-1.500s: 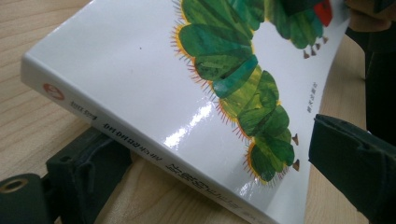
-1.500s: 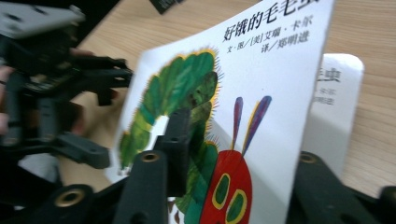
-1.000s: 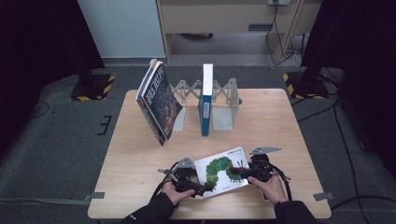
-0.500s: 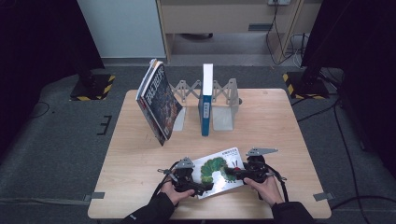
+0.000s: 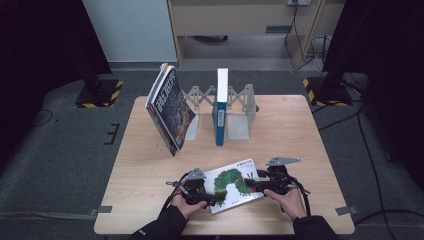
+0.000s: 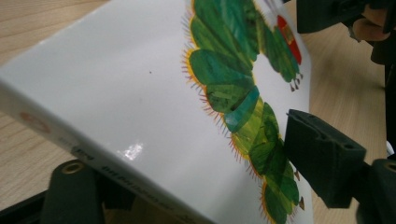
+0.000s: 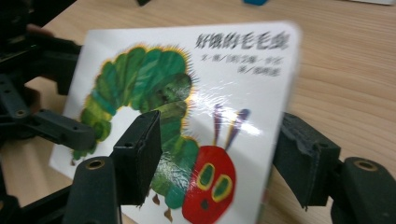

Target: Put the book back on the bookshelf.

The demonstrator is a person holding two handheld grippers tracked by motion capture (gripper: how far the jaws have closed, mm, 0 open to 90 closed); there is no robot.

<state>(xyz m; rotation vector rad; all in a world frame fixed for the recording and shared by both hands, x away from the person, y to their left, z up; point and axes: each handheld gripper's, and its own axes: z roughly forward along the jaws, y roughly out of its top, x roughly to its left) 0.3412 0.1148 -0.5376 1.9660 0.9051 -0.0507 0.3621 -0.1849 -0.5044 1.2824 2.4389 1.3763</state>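
A white picture book (image 5: 235, 185) with a green caterpillar on its cover lies near the table's front edge. My left gripper (image 5: 212, 199) is at its left edge. Its jaws have just been closing. In the left gripper view one jaw sits under the spine and the other presses the cover (image 6: 140, 93), so my left gripper (image 6: 196, 177) grips the book. My right gripper (image 5: 252, 186) is at the book's right edge. Its jaws have just been opening. In the right gripper view the book (image 7: 187, 93) passes between the jaws of my right gripper (image 7: 222, 156), with a gap beside the right pad.
At the back of the wooden table (image 5: 300, 130) stands a grey expanding book rack (image 5: 240, 107). It holds an upright blue-spined book (image 5: 220, 107). Dark-covered books (image 5: 170, 110) lean at its left end. Bare tabletop lies between the rack and the picture book.
The right gripper's jaws have spread apart around the book's right edge. The left gripper's jaws have drawn in on its left edge. Both hands have stayed nearly where they were.
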